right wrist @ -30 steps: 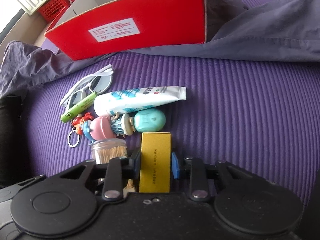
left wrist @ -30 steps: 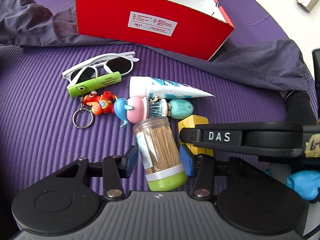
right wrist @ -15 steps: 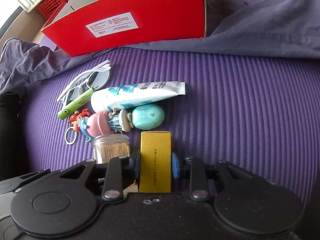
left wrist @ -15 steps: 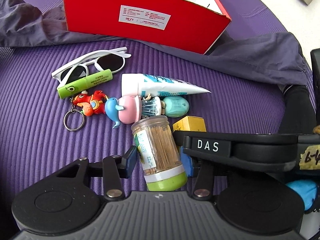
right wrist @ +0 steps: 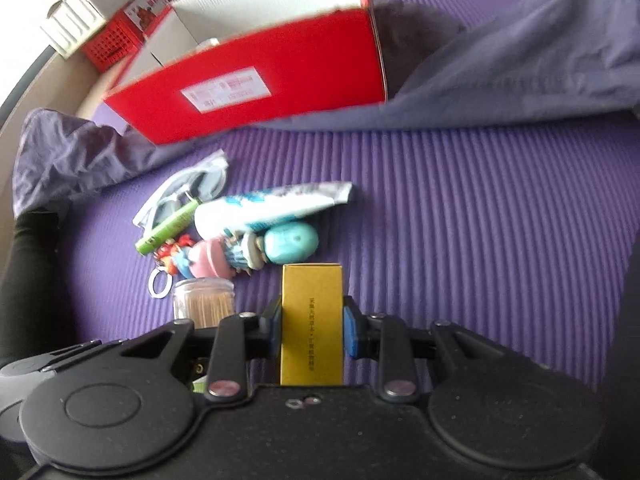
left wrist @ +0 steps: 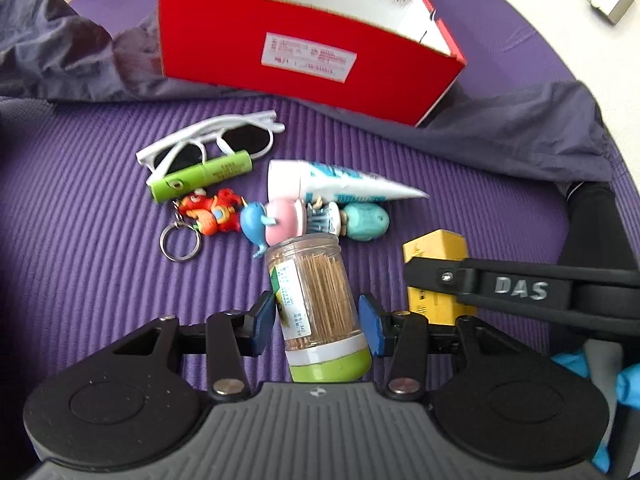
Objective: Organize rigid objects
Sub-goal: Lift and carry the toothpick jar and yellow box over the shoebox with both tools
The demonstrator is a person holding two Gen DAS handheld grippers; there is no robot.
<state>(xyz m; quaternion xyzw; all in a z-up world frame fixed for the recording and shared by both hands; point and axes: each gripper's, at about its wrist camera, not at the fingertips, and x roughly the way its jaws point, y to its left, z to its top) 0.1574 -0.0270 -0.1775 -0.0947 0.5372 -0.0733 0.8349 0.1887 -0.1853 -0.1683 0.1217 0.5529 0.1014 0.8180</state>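
1. My left gripper is clamped on the toothpick jar: both blue pads press its clear wall just above the green lid, and the jar tilts with its base pointing toward the pile.
2. My right gripper is clenched on the yellow box; the pads sit flat on its two long sides and the box stands straight out between the fingers.
3. In the left view the yellow box shows to the right of the jar, behind the black arm of the right gripper.
4. The rest of the pile lies on the purple mat: white sunglasses, green tube, red keychain figure, pink-and-blue toy, teal egg-shaped case and white toothpaste tube, all close together or touching.
5. The red box stands open beyond the pile, resting on grey cloth. I can see only part of its inside.
6. Right view is slightly blurred.
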